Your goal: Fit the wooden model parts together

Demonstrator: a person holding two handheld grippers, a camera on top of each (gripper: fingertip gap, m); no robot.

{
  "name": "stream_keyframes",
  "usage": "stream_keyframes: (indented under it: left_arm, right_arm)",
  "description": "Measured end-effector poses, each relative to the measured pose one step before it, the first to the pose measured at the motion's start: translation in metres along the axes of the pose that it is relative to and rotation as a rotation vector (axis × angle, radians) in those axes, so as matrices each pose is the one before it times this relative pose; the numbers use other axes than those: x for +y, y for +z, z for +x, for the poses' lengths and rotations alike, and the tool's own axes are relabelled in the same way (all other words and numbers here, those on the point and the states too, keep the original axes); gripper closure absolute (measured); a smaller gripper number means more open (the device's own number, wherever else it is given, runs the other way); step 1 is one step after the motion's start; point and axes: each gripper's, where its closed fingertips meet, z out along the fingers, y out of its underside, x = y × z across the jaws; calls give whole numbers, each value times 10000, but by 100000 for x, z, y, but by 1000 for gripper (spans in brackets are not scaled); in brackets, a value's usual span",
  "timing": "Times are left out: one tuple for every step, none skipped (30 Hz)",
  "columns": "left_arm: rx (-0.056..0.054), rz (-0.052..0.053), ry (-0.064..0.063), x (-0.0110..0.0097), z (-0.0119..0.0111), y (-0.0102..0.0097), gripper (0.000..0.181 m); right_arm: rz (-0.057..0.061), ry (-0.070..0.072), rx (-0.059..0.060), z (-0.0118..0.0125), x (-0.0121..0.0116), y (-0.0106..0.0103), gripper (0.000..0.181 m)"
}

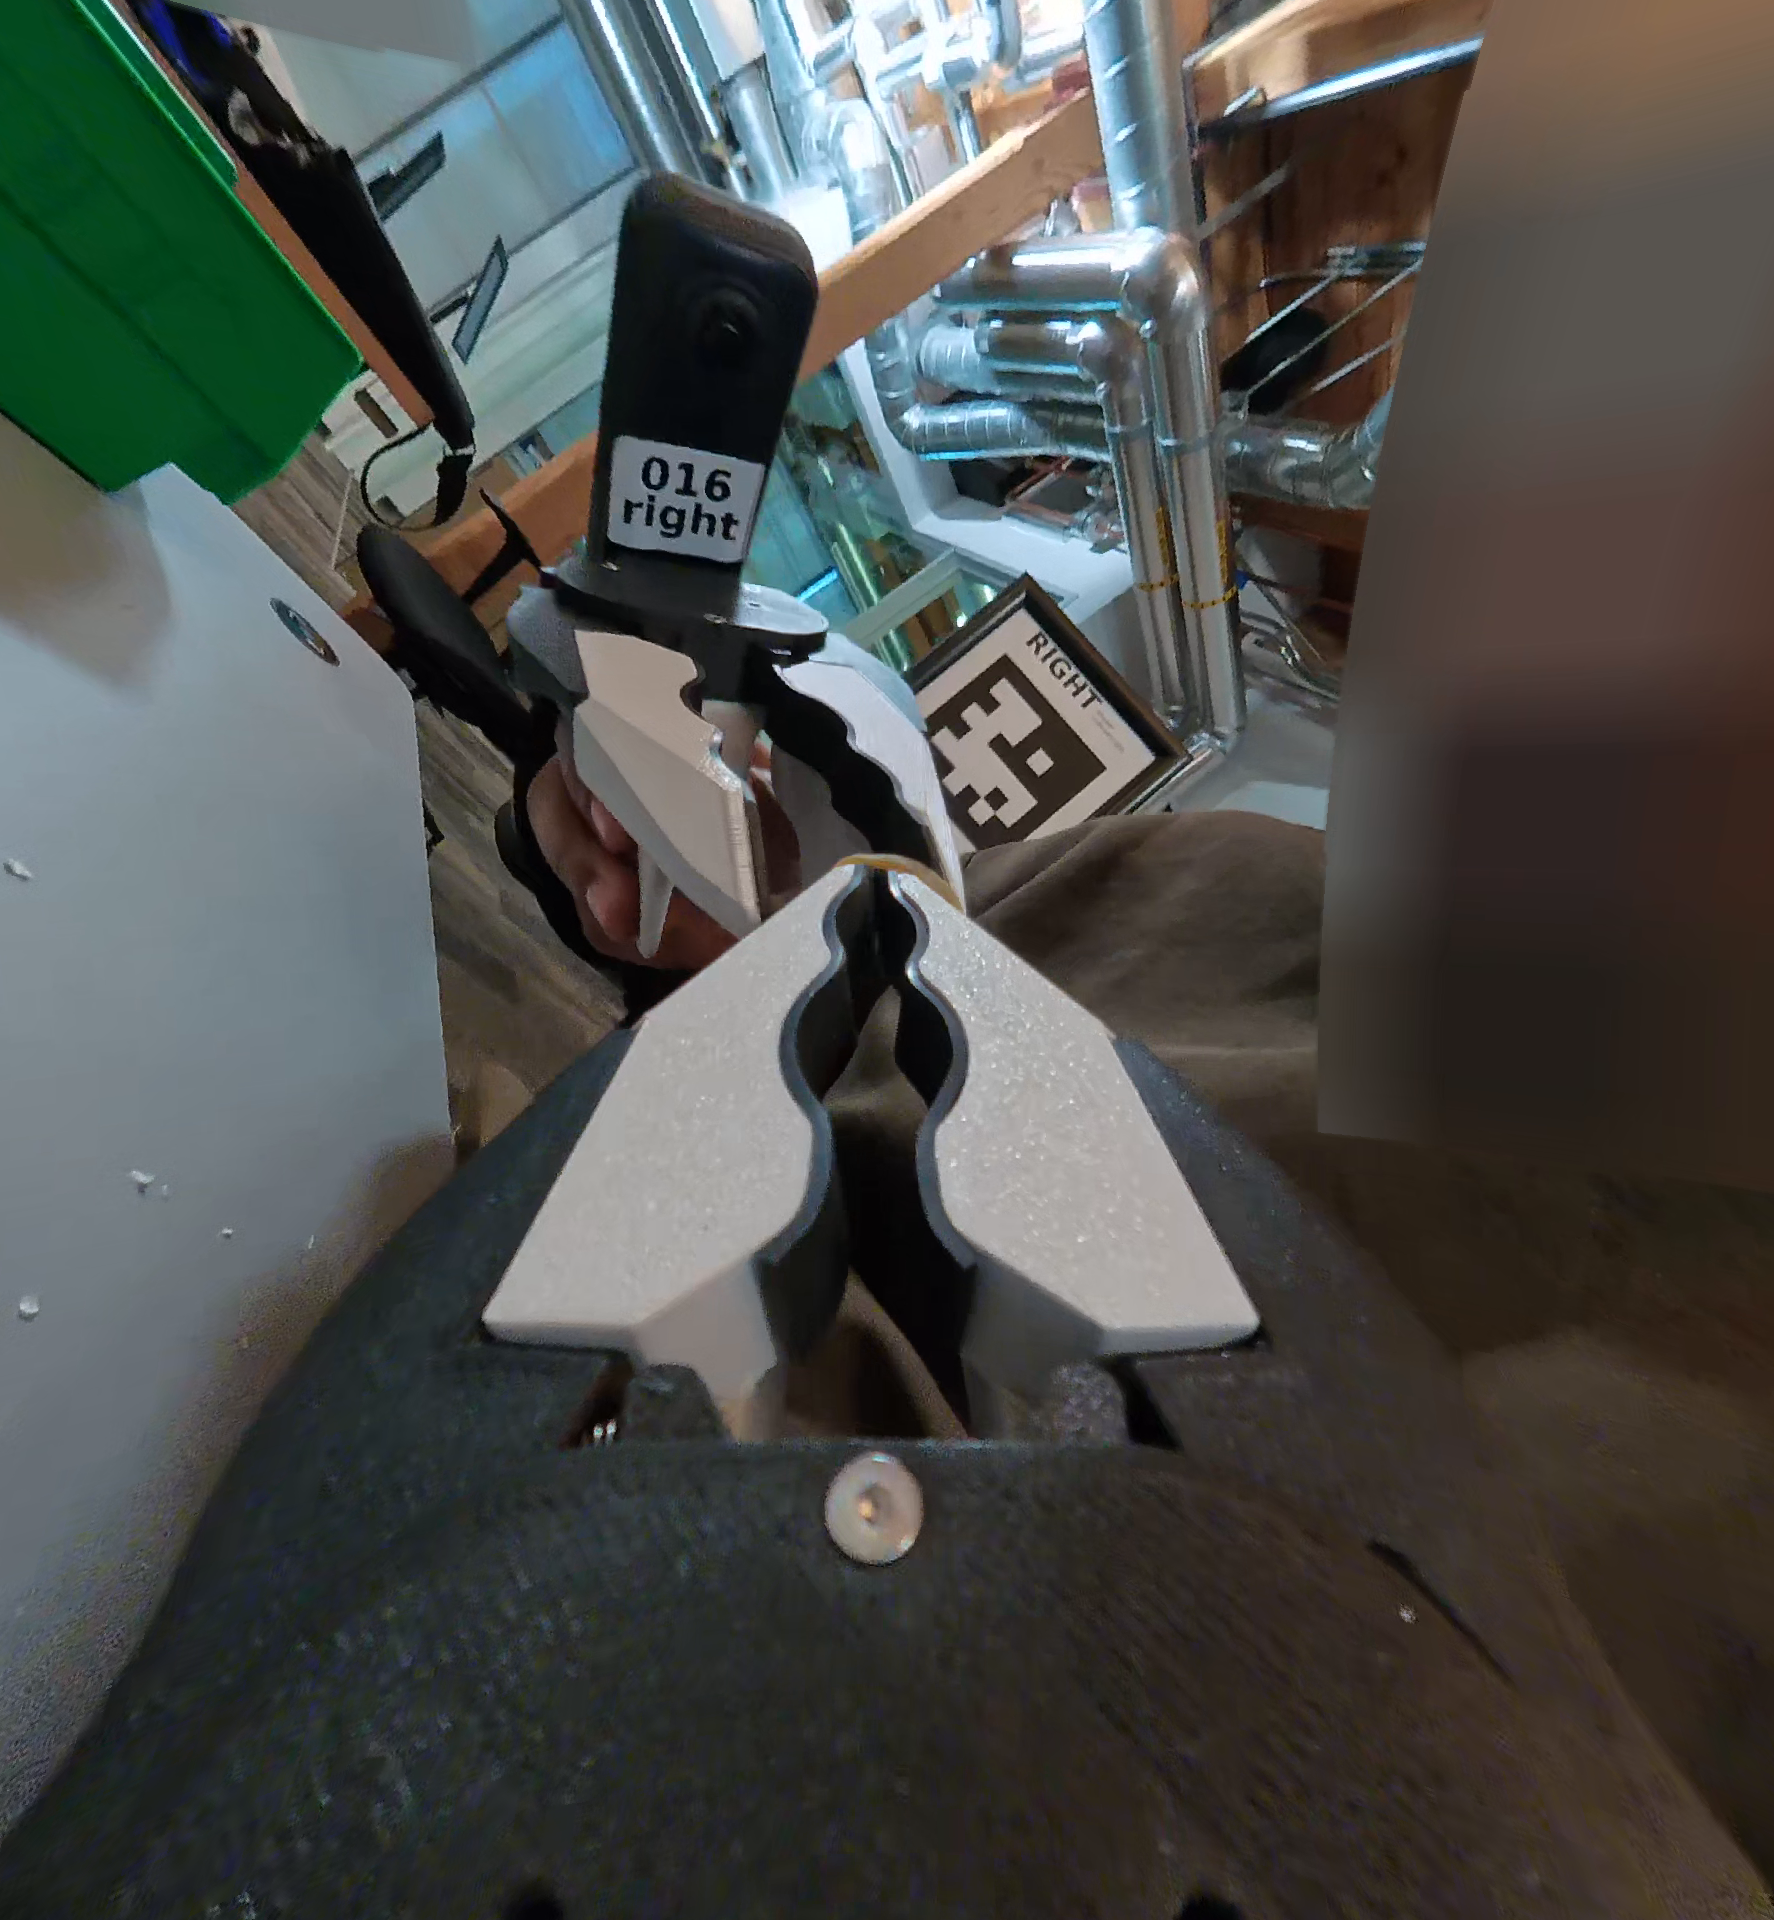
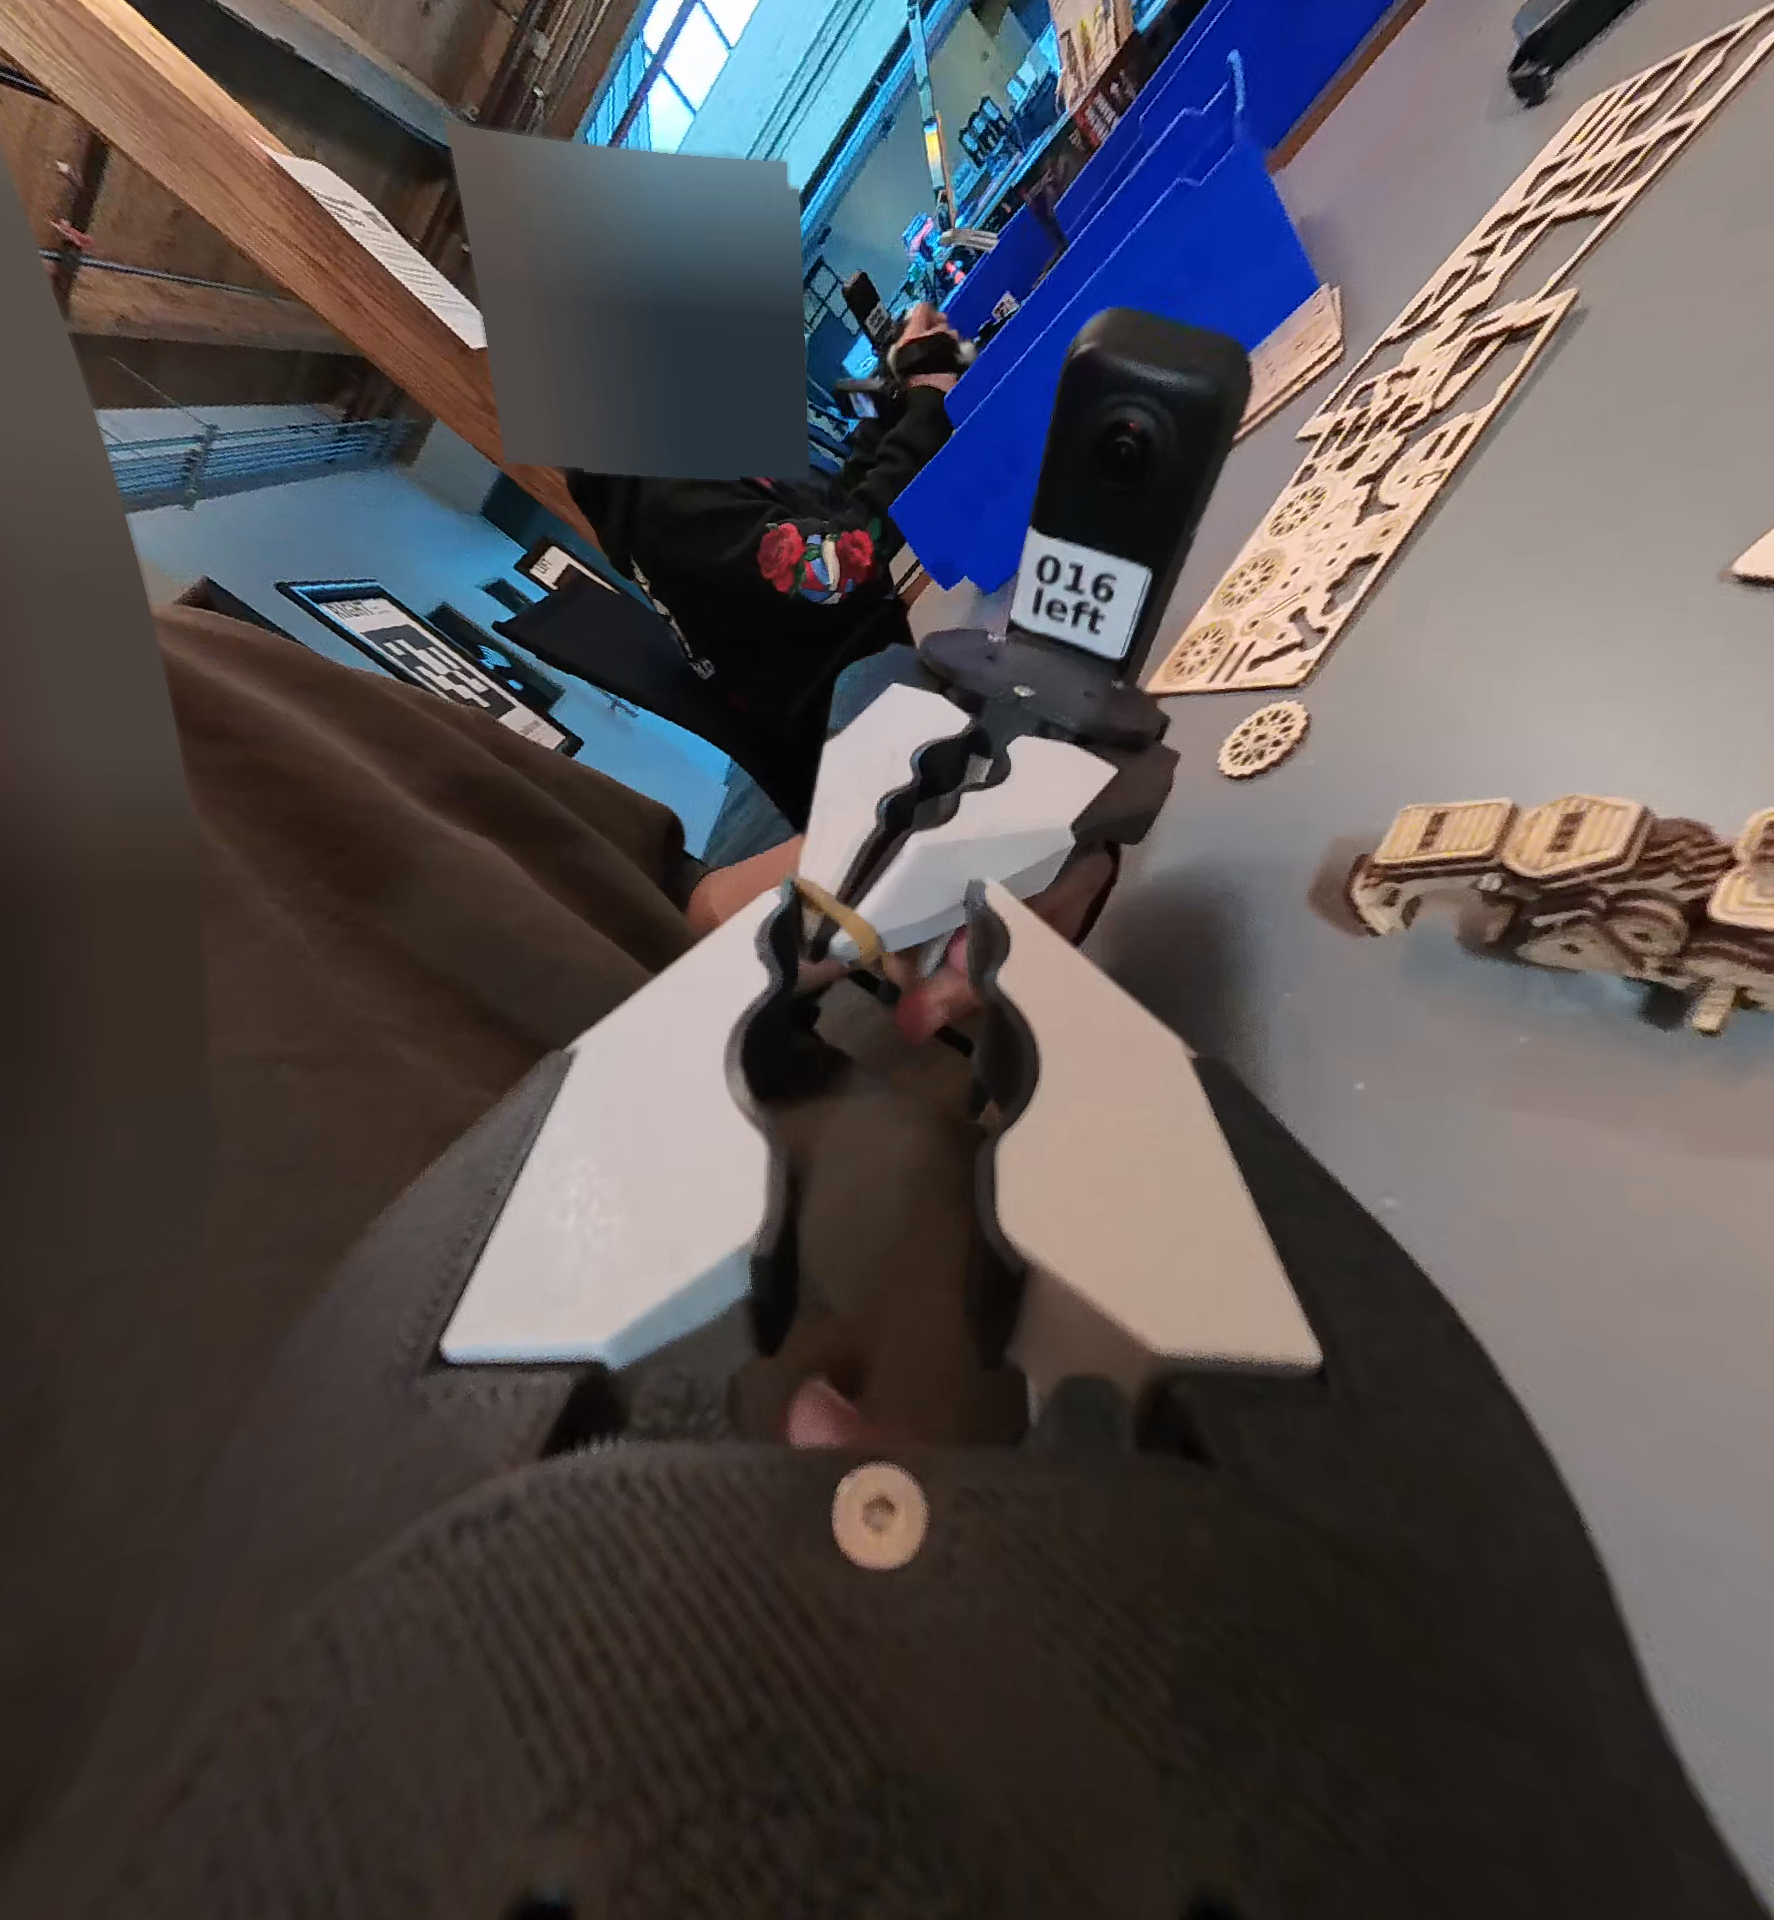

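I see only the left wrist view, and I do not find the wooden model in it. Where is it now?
Observer: The model sits on the grey table, near the right edge of the right wrist view, with no gripper touching it.
Operator: Thank you. I see something yellow at my fingertips. What is it?
Observer: It looks like a rubber band. The left gripper pinches it, and the loop hangs just ahead of the open right gripper.
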Motion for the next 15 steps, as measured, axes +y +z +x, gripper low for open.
stream_keyframes:
  left_arm:
    - [-33,-162,-3,204,-49,-49,180]
    - [-10,-118,26,137,-10,-29,180]
    - [-10,-124,56,145,46,-10,180]
    - [-52,-88,26,68,-42,-50,180]
    - [-64,5,-10,-36,-122,-100,180]
    - [15,-55,-43,92,-31,-55,181]
    - [-48,-50,42,39,-48,-17,181]
    - [-80,-48,69,7,-29,12,181]
    - [-139,-64,126,38,-92,-7,181]
    - [-209,-54,146,48,-227,-35,179]
    - [-267,-24,184,-2,-259,10,179]
    - [-258,45,234,-113,-163,57,179]
    - [-301,-29,296,21,-194,157,180]
    - [-510,-23,436,32,-425,180,180]
    - [-224,156,275,-237,-73,75,180]
  right_arm:
    - [-24,163,-104,25,145,39,150]
    - [69,200,-129,-2,9,32,151]
    - [58,259,-181,-26,35,19,150]
    - [75,202,-124,37,12,17,150]
    - [65,91,-22,109,4,30,150]
    - [-9,66,-2,71,71,38,150]
    - [-5,59,-5,27,22,-3,150]
    - [27,65,-20,10,-17,-13,150]
    - [22,43,12,51,-1,-10,150]
    - [4,-11,93,144,18,-14,151]
    - [31,-9,100,162,-30,-21,151]
    - [112,50,16,91,-127,-47,151]
    - [174,71,44,174,-211,-86,154]
    - [136,-39,99,228,-158,-106,154]
    - [158,-80,2,-25,-191,-58,154]
